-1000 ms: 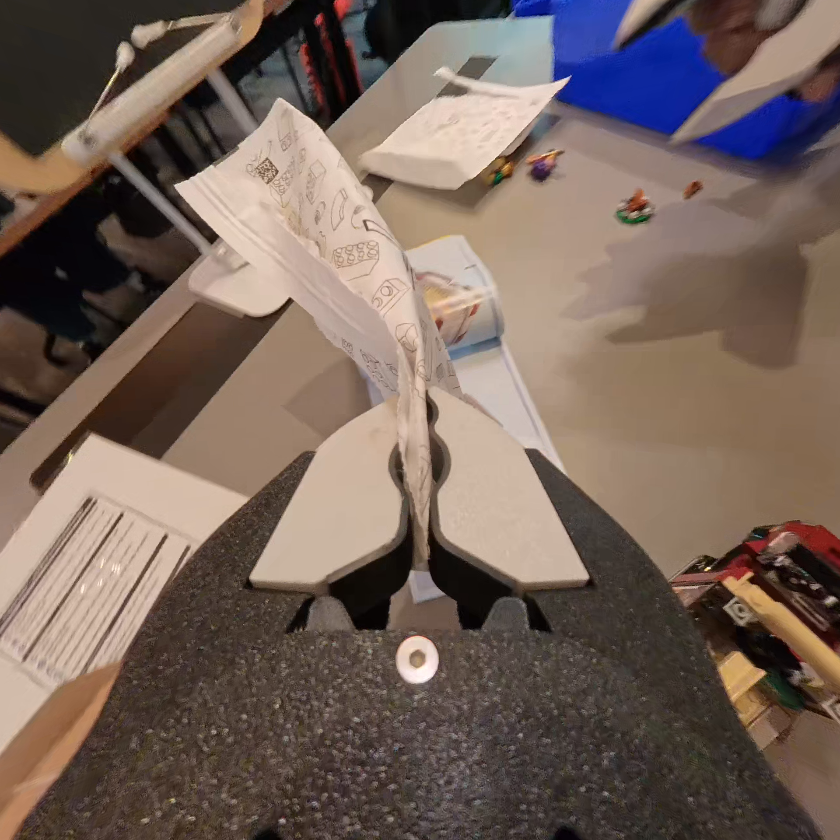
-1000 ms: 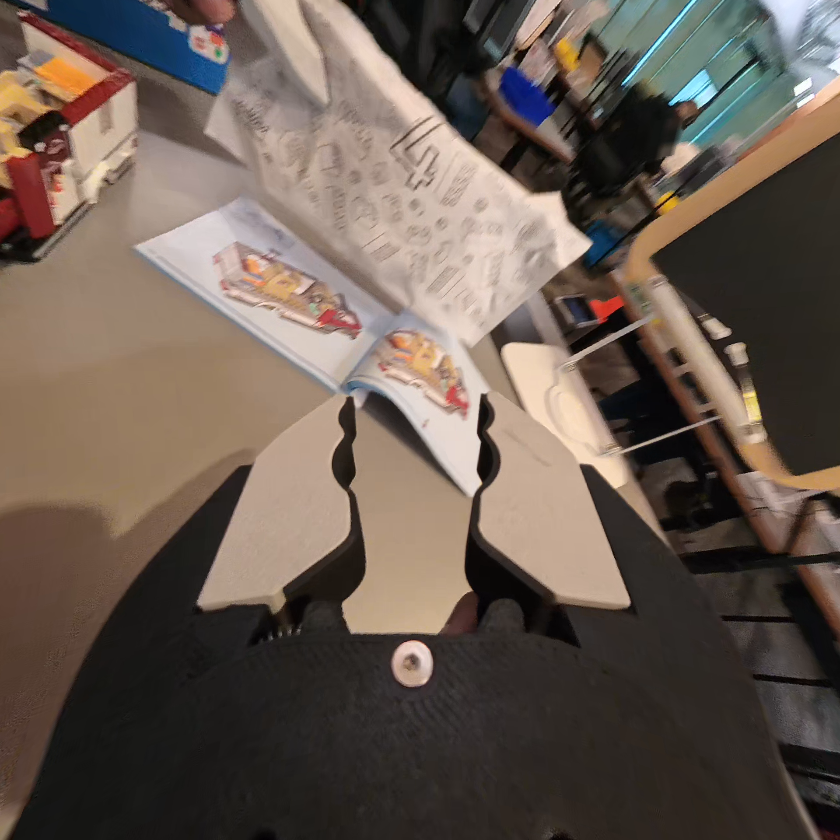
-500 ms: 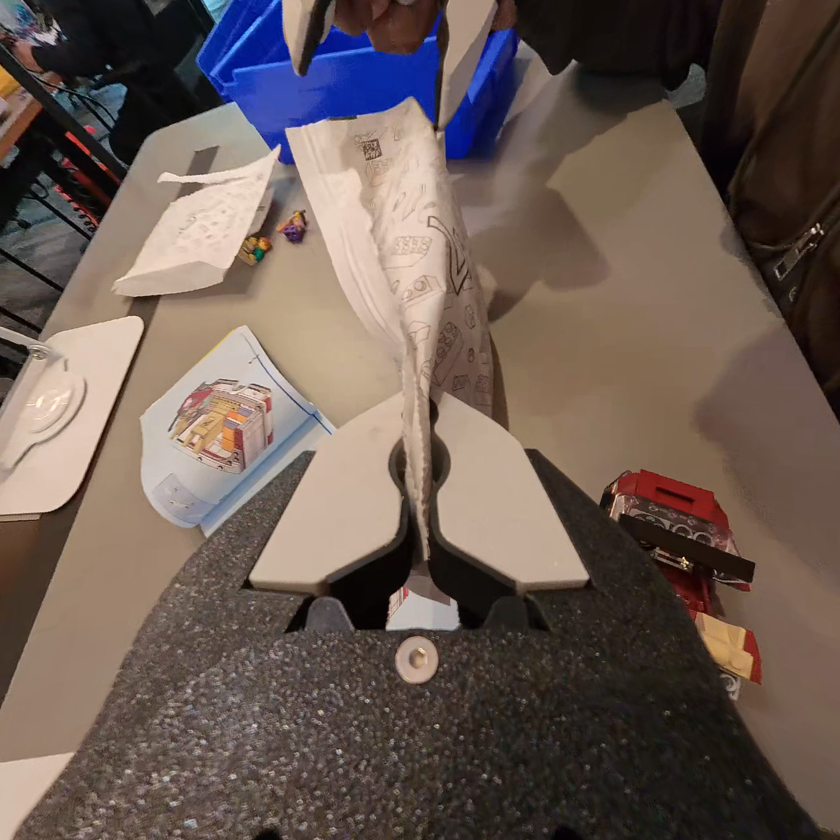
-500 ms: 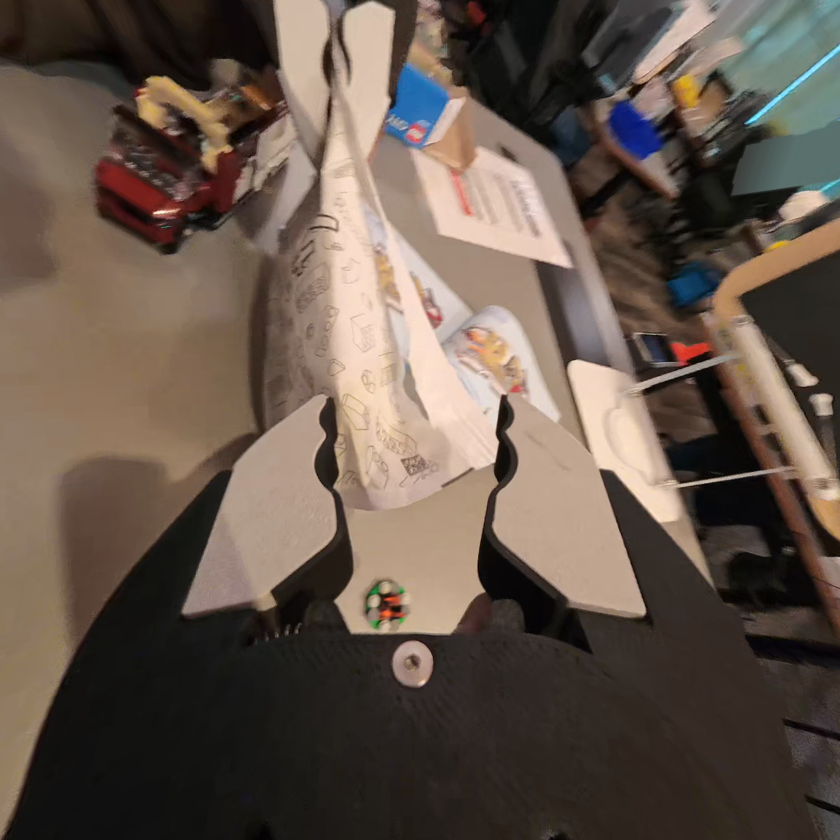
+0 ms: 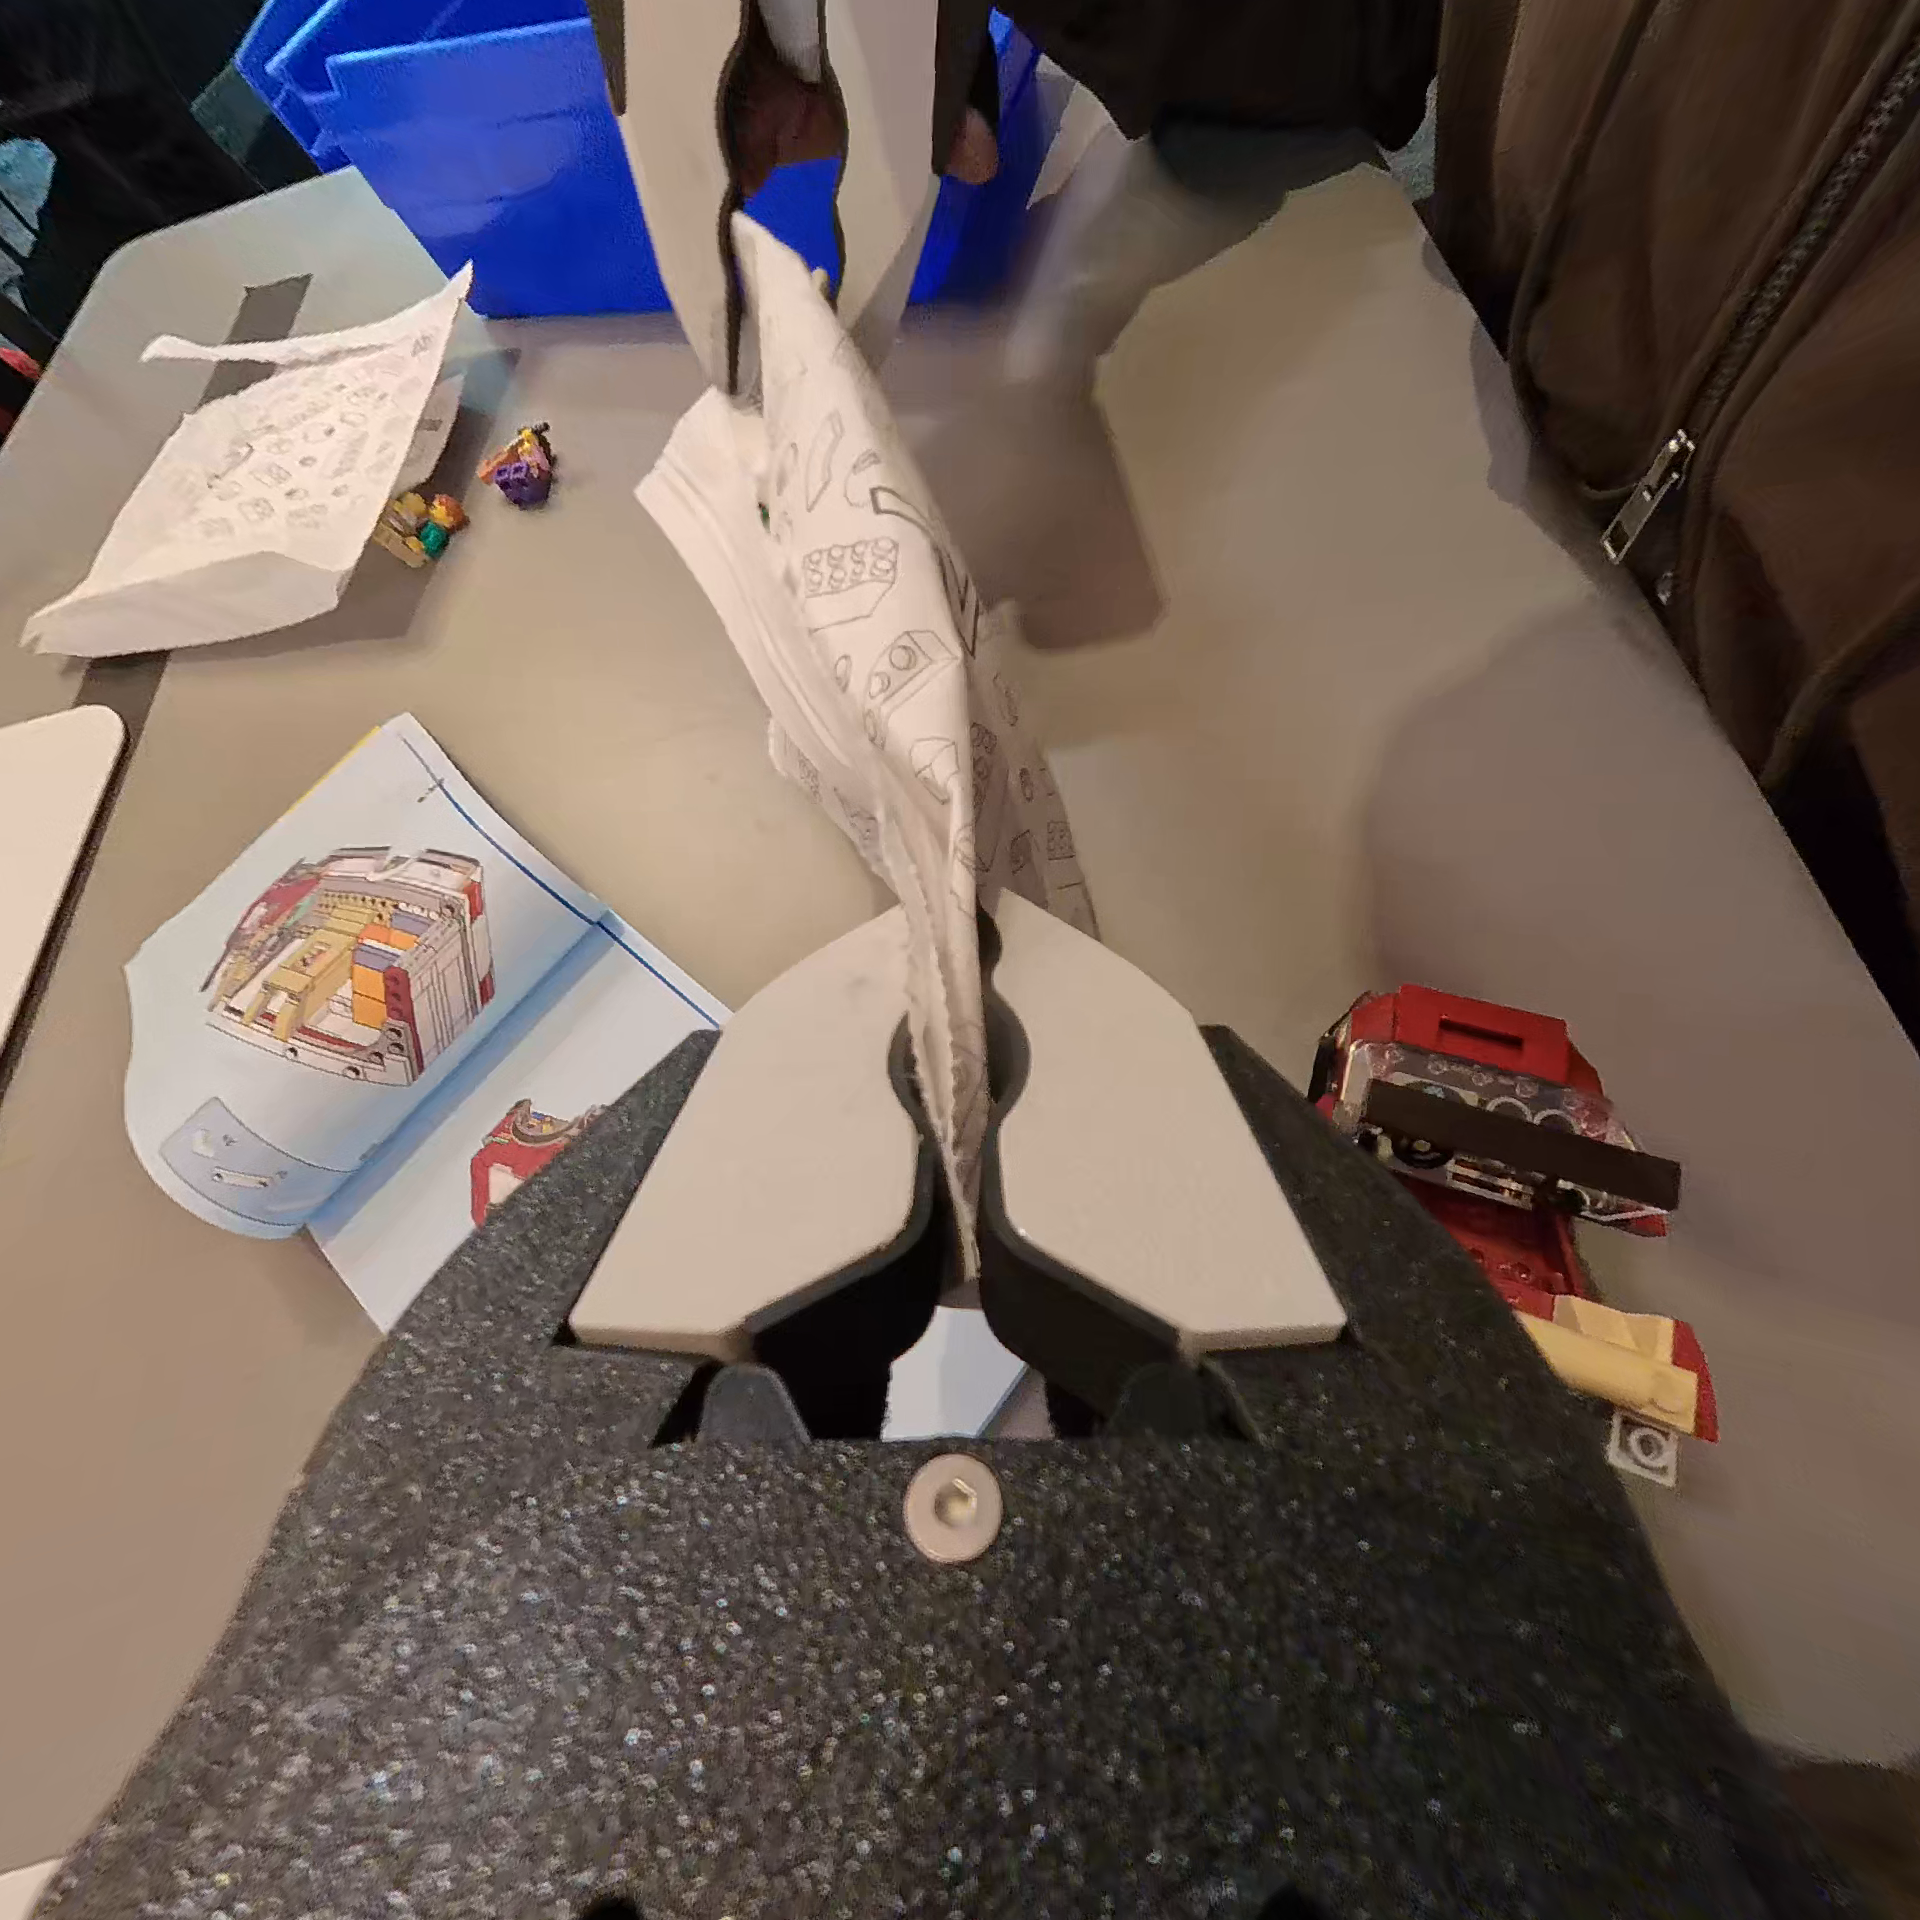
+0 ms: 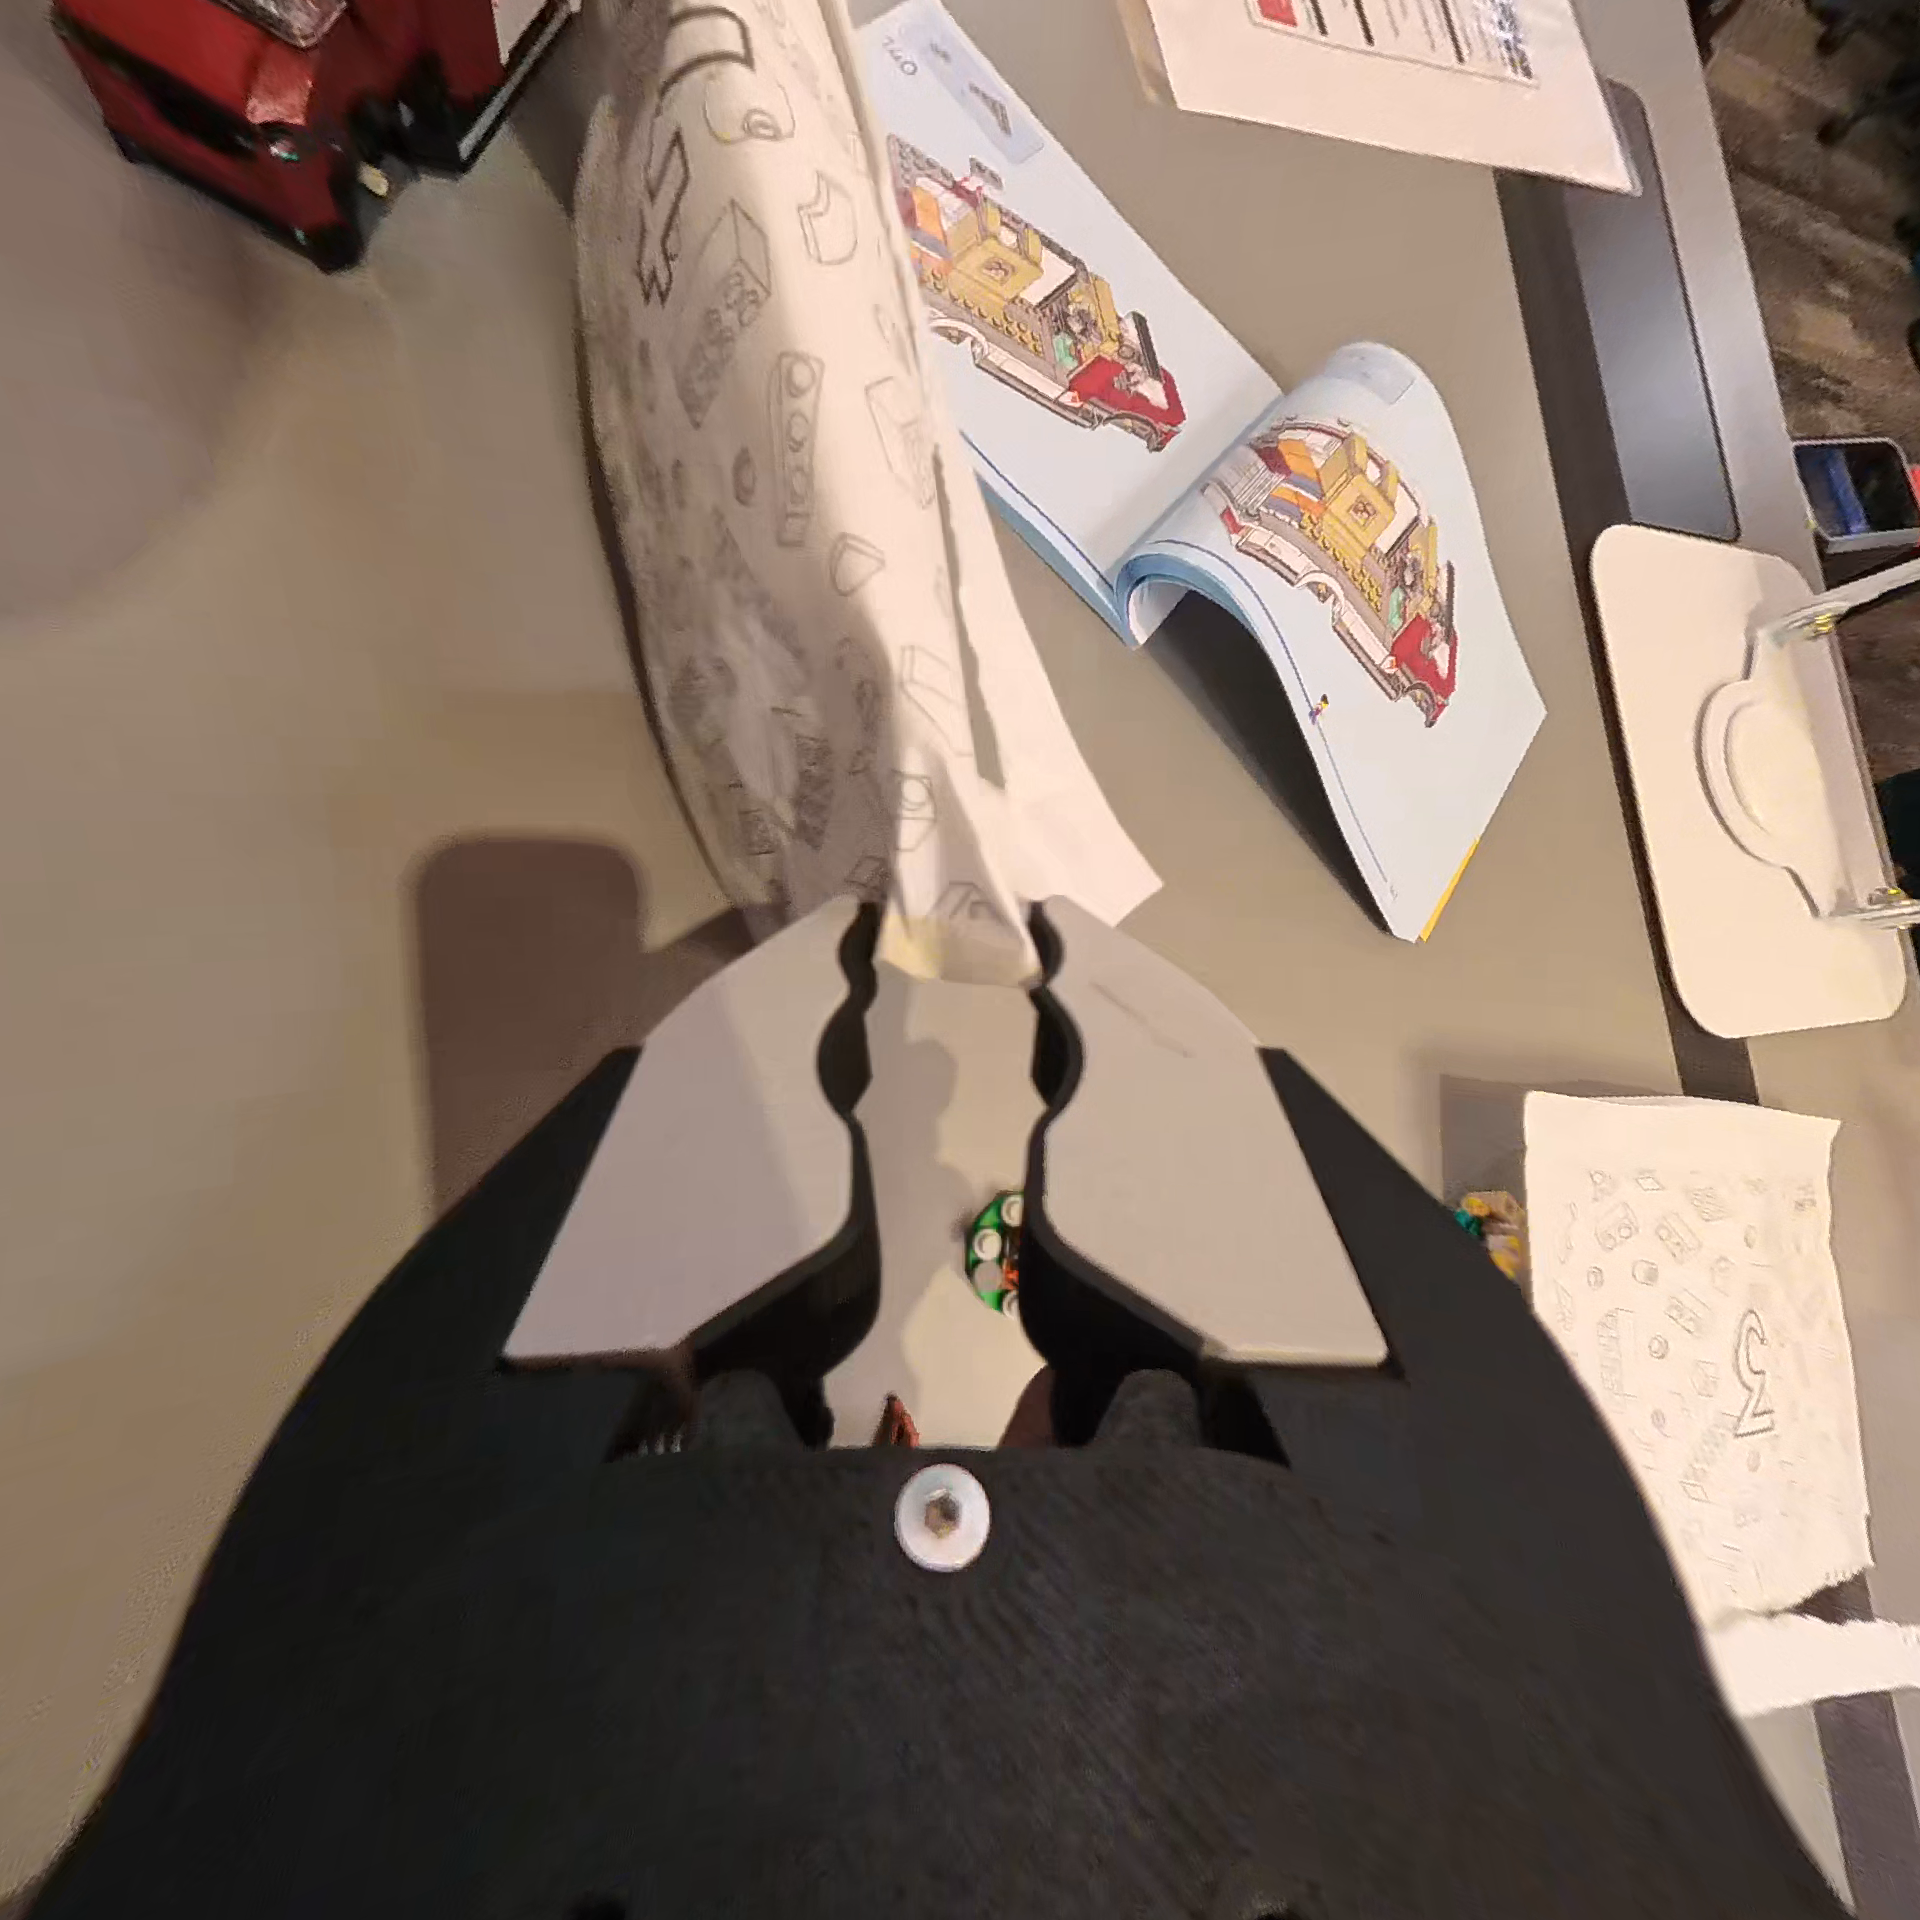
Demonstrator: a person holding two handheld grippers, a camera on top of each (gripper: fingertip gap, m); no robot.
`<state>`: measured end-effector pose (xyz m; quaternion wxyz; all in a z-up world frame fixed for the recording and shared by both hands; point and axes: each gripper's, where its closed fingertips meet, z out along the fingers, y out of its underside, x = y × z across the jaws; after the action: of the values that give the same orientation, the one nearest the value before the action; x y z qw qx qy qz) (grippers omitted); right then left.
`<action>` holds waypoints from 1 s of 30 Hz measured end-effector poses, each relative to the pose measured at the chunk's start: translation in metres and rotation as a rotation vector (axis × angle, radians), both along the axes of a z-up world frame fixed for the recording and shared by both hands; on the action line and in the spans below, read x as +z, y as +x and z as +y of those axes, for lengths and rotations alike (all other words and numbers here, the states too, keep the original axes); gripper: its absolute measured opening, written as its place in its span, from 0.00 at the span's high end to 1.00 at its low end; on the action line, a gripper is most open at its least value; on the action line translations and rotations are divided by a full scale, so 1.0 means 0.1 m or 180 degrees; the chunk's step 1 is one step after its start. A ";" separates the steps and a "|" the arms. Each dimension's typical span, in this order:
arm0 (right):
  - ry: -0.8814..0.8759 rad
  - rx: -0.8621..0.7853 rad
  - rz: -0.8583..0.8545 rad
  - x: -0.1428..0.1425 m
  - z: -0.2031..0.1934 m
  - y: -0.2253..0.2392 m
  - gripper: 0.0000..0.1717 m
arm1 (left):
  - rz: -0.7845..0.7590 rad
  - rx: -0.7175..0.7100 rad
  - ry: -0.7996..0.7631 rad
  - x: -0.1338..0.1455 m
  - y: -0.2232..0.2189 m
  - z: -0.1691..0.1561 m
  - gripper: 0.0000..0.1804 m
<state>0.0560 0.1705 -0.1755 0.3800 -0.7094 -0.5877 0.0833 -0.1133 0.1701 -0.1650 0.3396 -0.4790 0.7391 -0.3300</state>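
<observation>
A white paper bag printed with brick outlines (image 5: 883,634) is being held up over the grey table (image 5: 1299,727), running from lower centre to upper centre of the left wrist view. Its lower end is being pinched by the left gripper (image 5: 961,997), whose fingers are pressed together on the paper. Its upper corner is being framed by the right gripper (image 6: 951,935), whose fingers are spread a little; contact cannot be told. An open instruction booklet (image 5: 395,987) is lying at left, a red brick model (image 5: 1475,1122) at right, a second paper bag (image 5: 270,488) and a blue bin (image 5: 499,145) at upper left
</observation>
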 end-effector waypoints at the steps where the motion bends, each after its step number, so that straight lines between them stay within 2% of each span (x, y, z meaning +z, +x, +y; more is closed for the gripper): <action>1: -0.0026 0.0003 0.0010 0.00 -0.01 0.00 0.90 | 0.0010 0.0030 -0.0014 -0.01 -0.01 0.02 0.99; 2: -0.0054 -0.0011 0.0039 0.01 0.00 -0.01 0.96 | 0.0026 0.0074 -0.0028 -0.03 -0.02 0.04 0.99; 3: -0.0082 -0.0037 0.0069 0.02 0.00 -0.02 0.97 | 0.0045 0.0112 -0.0053 -0.04 -0.02 0.07 0.99; 9: -0.0208 0.0074 0.0021 -0.04 -0.05 -0.04 0.99 | 0.0134 0.0192 -0.0167 -0.11 -0.04 0.12 0.99; 14: -0.0266 -0.0048 0.0188 0.04 -0.02 -0.07 0.99 | 0.0047 0.0314 -0.0335 -0.01 -0.05 0.16 1.00; 16: -0.0206 -0.0181 0.0357 0.11 0.04 -0.08 0.96 | 0.0000 0.0400 -0.0437 0.03 -0.07 0.20 1.00; 19: -0.0014 -0.0311 0.0481 0.22 0.11 -0.07 0.83 | -0.0101 0.0530 -0.0633 0.11 -0.13 0.28 1.00; 21: 0.0115 -0.0418 0.0557 0.28 0.16 -0.05 0.82 | -0.0168 0.0667 -0.0742 0.16 -0.20 0.36 1.00; 26: 0.0265 -0.0693 0.0889 0.34 0.28 -0.10 0.81 | -0.0542 0.1402 -0.0881 0.39 -0.55 0.77 1.00; 30: -0.0027 -0.0581 0.1070 0.08 0.15 -0.47 0.81 | -0.0901 0.2335 -0.1071 0.49 -0.85 1.28 1.00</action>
<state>0.0095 0.1851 -0.1679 0.4759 -0.7374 -0.4488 0.1683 -0.1983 0.2978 -0.1157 0.4498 -0.7089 0.4017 -0.3659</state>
